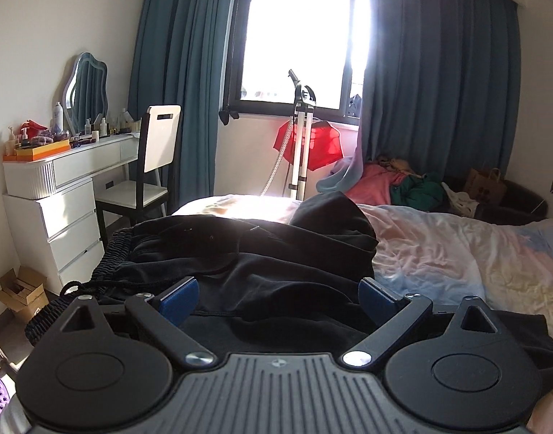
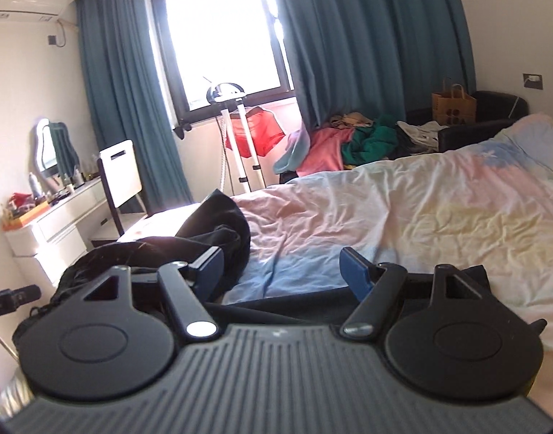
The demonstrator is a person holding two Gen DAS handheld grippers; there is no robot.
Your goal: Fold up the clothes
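Observation:
Black trousers with a ribbed elastic waistband lie bunched on the bed near its front edge. My left gripper is open, its blue pads spread wide just above the black cloth, holding nothing. In the right wrist view the trousers lie to the left, with a flat black part under the fingers. My right gripper is open and empty, over the edge of the black cloth and the pastel bedsheet.
The bed runs to the right. A white dresser with a mirror and bottles and a chair stand left. A garment steamer with a red cloth is by the window. A clothes pile lies beyond the bed.

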